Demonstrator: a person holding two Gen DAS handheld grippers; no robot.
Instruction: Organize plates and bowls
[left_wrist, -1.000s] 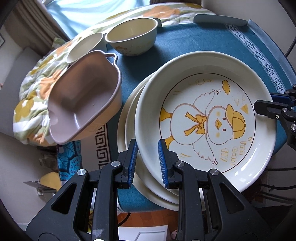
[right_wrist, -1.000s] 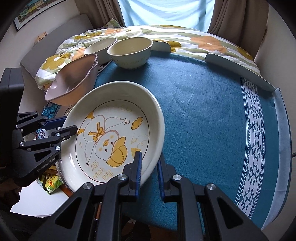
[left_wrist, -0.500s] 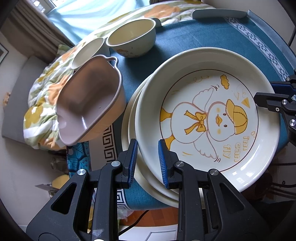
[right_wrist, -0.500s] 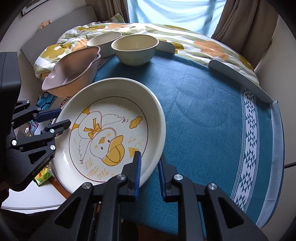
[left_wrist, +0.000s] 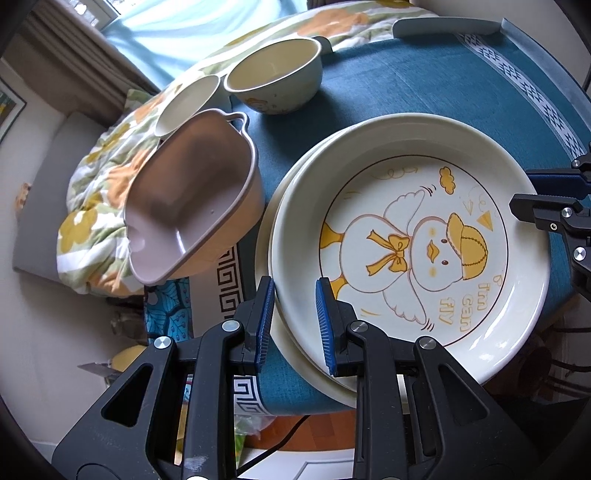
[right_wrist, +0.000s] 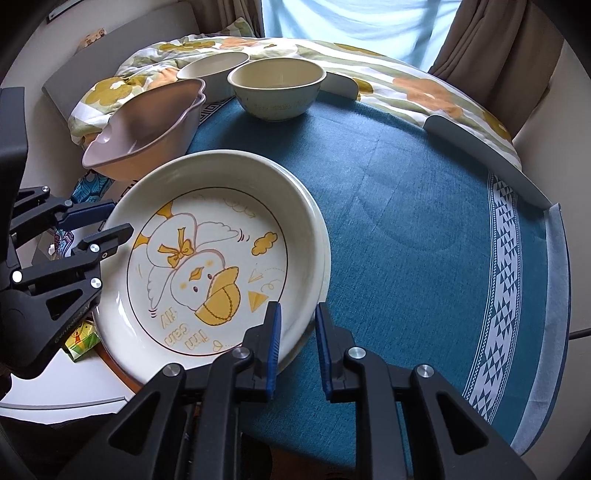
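Observation:
A cream plate with a yellow duck drawing (left_wrist: 413, 240) (right_wrist: 207, 258) lies on a stack of cream plates (left_wrist: 269, 295) at the near edge of the blue-clothed round table (right_wrist: 424, 221). My left gripper (left_wrist: 295, 321) straddles the duck plate's rim on one side, jaws slightly apart. My right gripper (right_wrist: 297, 343) straddles the opposite rim, jaws also slightly apart. A pink handled dish (left_wrist: 188, 206) (right_wrist: 147, 129) stands beside the stack. A cream bowl (left_wrist: 273, 81) (right_wrist: 277, 88) and a smaller cream bowl (left_wrist: 188, 103) (right_wrist: 212, 70) stand at the far side.
A flowered quilt (right_wrist: 406, 81) drapes over the table's far edge and a sofa. Grey edge guards (right_wrist: 484, 158) line the table rim. Blue cloth spreads to the right of the plates. Curtains and a window lie behind.
The duck plate has come down onto the plate stack. Both grippers' jaws have opened slightly from the rim and both cameras have drawn back a little.

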